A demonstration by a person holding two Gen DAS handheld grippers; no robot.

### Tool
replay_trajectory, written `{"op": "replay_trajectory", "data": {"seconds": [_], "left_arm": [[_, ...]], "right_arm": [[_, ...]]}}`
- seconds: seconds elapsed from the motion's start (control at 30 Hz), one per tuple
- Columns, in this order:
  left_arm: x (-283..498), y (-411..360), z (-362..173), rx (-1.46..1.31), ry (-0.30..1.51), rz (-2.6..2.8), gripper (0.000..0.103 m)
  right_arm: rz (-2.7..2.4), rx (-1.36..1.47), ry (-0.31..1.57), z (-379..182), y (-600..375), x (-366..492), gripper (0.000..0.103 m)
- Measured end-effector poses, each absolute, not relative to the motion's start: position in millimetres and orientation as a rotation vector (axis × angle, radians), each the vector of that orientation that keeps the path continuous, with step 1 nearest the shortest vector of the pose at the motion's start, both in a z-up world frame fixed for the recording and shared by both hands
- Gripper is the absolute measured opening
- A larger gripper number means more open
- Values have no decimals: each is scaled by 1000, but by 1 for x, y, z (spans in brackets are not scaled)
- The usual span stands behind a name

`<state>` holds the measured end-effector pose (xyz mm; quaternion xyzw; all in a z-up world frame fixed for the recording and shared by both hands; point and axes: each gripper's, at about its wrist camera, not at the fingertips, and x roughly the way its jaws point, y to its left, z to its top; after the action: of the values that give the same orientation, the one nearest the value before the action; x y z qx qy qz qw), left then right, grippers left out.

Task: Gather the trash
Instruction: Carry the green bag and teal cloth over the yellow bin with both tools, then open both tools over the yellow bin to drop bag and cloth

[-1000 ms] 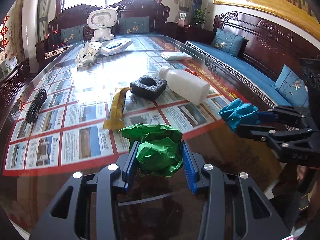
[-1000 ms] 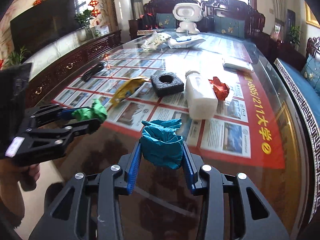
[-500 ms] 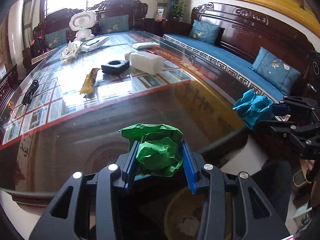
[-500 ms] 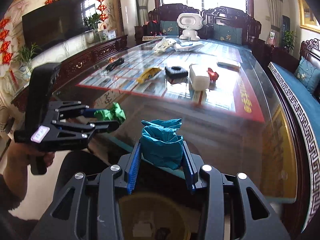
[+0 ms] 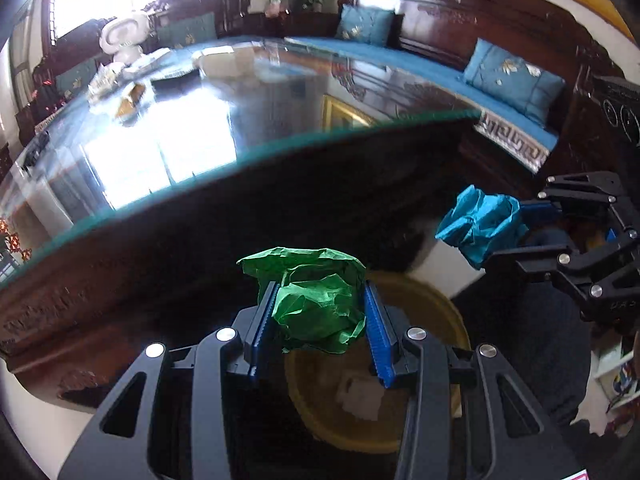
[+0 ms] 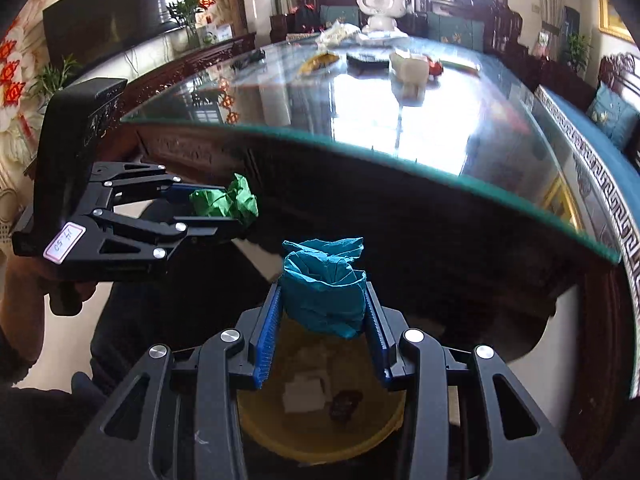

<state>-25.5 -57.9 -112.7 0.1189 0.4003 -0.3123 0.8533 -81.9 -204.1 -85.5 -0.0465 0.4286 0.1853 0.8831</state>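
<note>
Bin: round yellow trash bin (image 6: 320, 436) sits on floor under both tools, off bench (image 6: 400, 120) edge. Left tool (image 5: 318, 320) pinches crumpled green paper wad (image 5: 316, 304); right tool (image 6: 322, 320) pinches crumpled teal paper wad (image 6: 324, 284). Right tool hangs more squarely over bin mouth; drop looks next.

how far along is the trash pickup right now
Done: some scraps already lie in the yellow bin. In hand: the left tool grips a green paper ball, the right tool a blue one, both over the bin. Left: a yellow wrapper, white bottle and red scrap on the table.
</note>
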Motion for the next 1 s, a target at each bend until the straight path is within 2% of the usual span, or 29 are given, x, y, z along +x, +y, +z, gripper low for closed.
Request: {"op": "replay_trajectory", "data": {"seconds": [0.3, 0.4, 0.43, 0.47, 0.5, 1.0], "left_arm": [[-45, -69, -160, 268, 948, -692, 42], [-46, -70, -172, 262, 979, -699, 42], [-47, -71, -174, 262, 985, -701, 42], [-47, -71, -176, 263, 989, -704, 42], [-48, -73, -178, 263, 992, -704, 42], [-44, -96, -185, 318, 1020, -743, 43]], "right_arm": [[383, -79, 976, -123, -206, -100, 39], [374, -79, 1005, -129, -208, -99, 43], [372, -83, 1016, -131, -208, -98, 51], [370, -83, 1018, -132, -209, -98, 64], [362, -84, 1014, -133, -210, -98, 67], [325, -32, 1007, -134, -233, -97, 68]]}}
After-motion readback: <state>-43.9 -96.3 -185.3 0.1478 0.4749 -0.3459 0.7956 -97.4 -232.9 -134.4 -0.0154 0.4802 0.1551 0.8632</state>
